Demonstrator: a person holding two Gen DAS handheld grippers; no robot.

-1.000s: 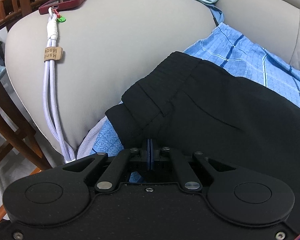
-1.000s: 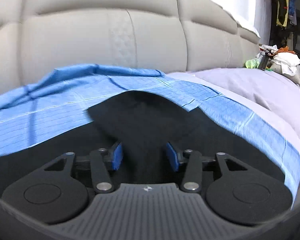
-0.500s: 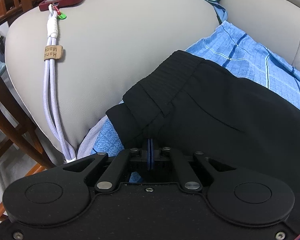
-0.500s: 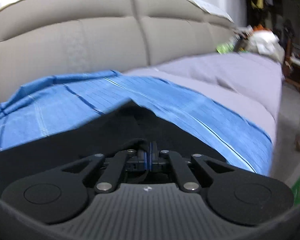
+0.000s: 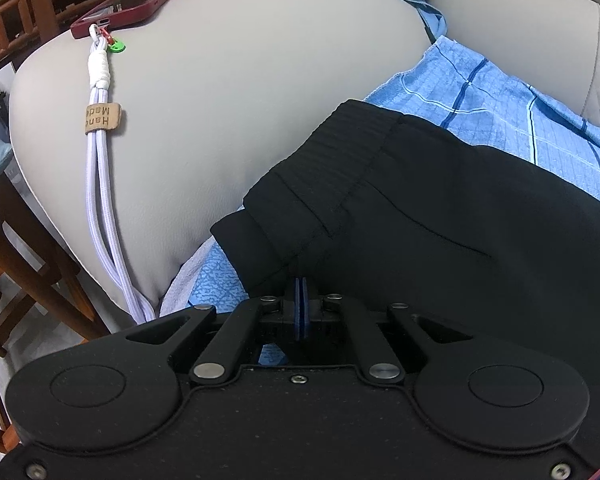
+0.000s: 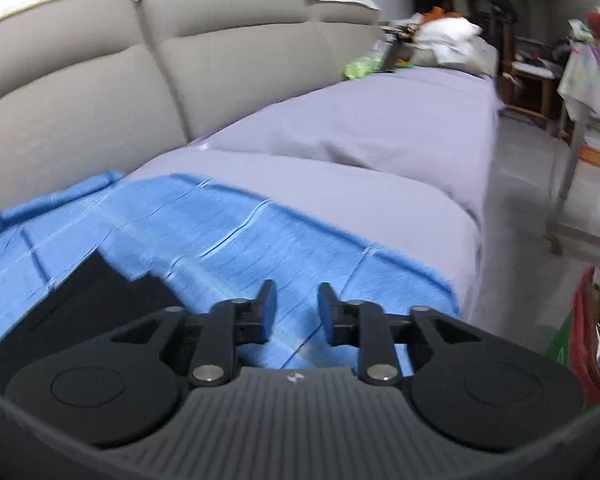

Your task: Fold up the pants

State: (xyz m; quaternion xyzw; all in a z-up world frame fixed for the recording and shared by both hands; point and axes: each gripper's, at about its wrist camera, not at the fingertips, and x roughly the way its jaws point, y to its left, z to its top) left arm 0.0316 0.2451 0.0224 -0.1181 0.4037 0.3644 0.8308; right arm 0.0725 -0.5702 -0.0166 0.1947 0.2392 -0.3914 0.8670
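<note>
Sofa (image 5: 228, 128): left gripper (image 5: 301, 298) pinched on black pants (image 5: 440, 216), lower centre; right gripper (image 6: 293, 304) parted, empty, over blue cloth (image 6: 204, 232).

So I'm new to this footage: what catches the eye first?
Black pants lie on a blue checked cloth on the beige sofa, the left tongs shut at their waistband edge. The right tongs hang open over the cloth. A red phone rests on the armrest.
</note>
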